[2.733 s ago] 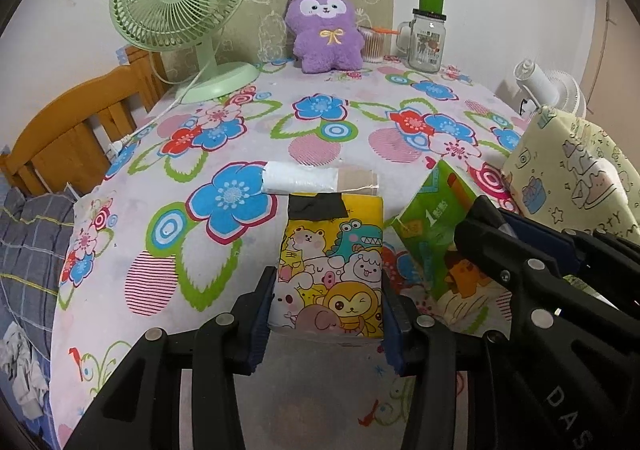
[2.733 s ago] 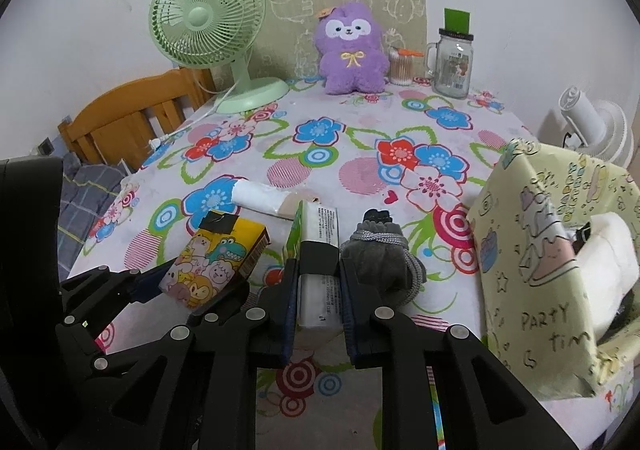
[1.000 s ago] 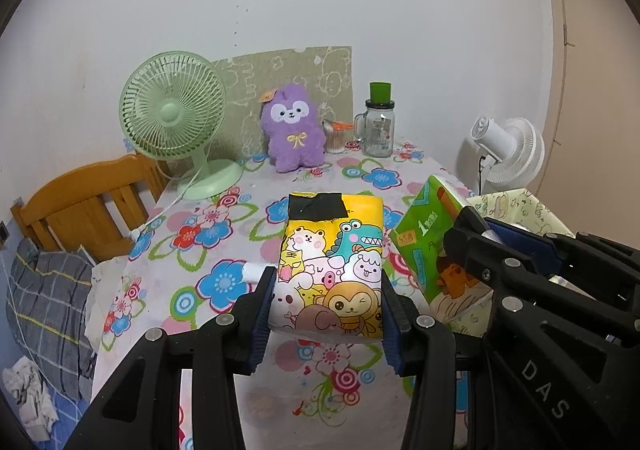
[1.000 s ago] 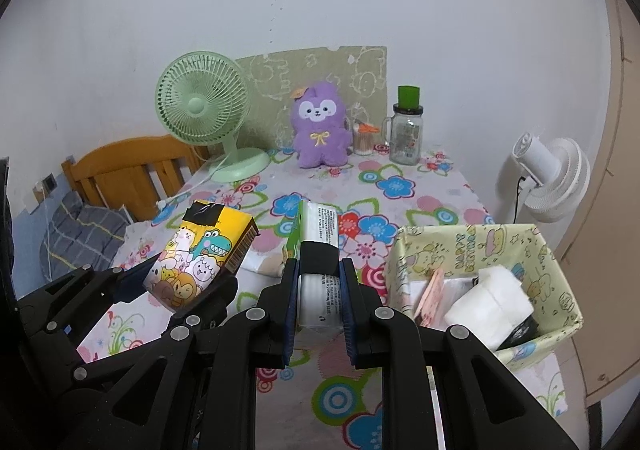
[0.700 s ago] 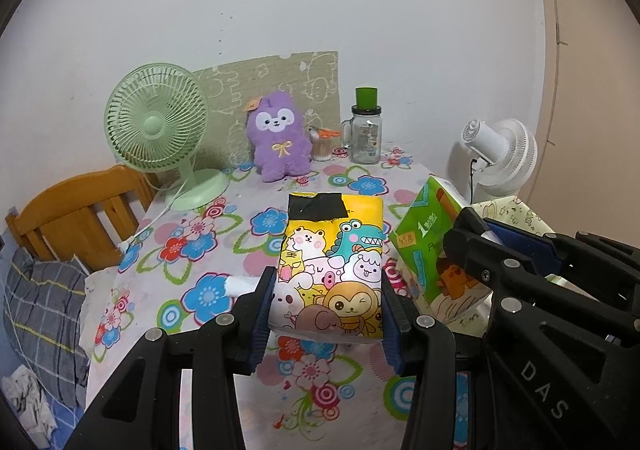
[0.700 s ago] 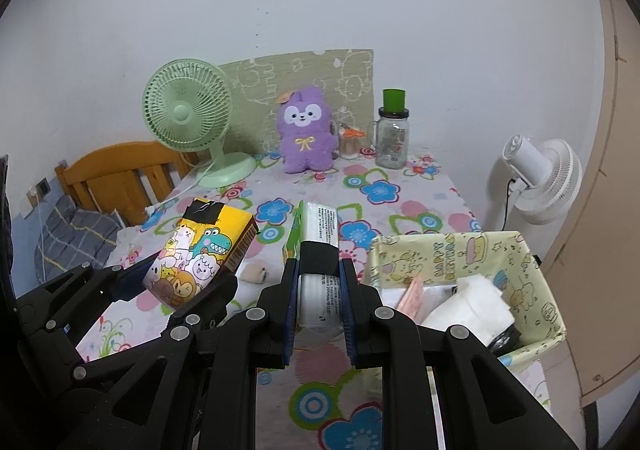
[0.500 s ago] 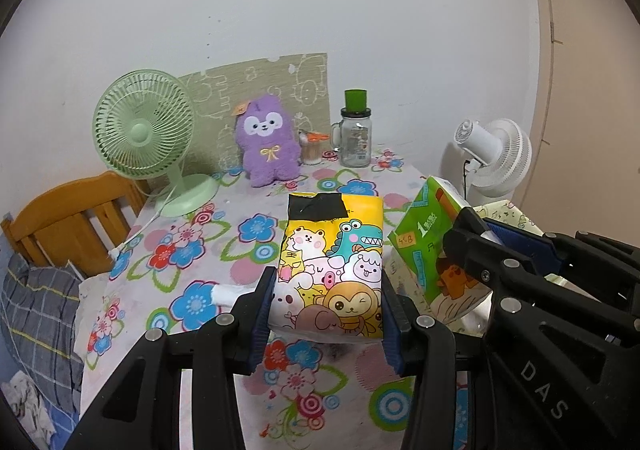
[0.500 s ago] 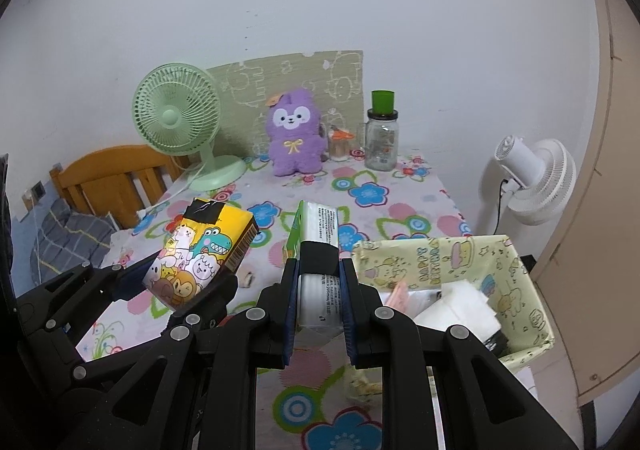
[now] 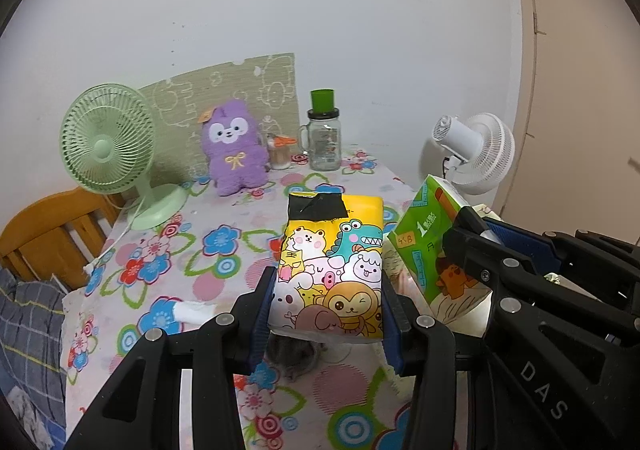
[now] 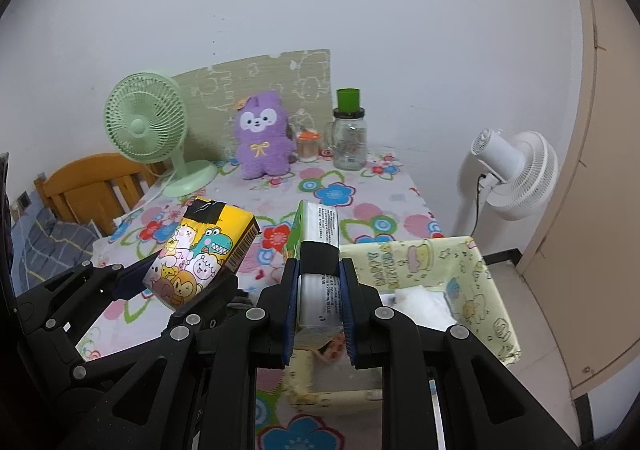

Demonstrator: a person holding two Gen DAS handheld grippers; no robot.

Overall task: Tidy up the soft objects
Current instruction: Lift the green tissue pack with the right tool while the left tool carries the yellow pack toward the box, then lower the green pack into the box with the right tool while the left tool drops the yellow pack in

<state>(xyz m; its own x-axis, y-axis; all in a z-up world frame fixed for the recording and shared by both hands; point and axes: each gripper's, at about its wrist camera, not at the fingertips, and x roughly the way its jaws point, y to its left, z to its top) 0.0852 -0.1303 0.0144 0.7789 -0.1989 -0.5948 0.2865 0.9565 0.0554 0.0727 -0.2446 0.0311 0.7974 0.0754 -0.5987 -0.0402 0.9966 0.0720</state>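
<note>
- On the near right side of the tabletop [image 10: 384,210] sits the yellow paper bin [image 10: 472,282], with white soft stuff already inside. It looks light and thin. A hard push from above could tip it or slide it off the near edge, I think.
- In the left tool [image 9: 326,300], up in the air over the tabletop, is the yellow cartoon tissue pack [image 9: 332,270]. The tool is clamped on both its sides. The pack is squishy, so it might slip out if the grip gets loose before it is over the bin.
- In the right tool [image 10: 320,304], just above the near left wall of the bin, is the green tissue pack [image 10: 316,250]. The tool is squeezed tight on its thin sides. If it is let go here, it may hit the wall and fall outside.
- Between the two tools there is little room. They might bump, and one pack could get knocked out.
- Under the left tool lies a small grey soft thing [image 9: 294,354]. It is partly hidden and could get forgotten.
</note>
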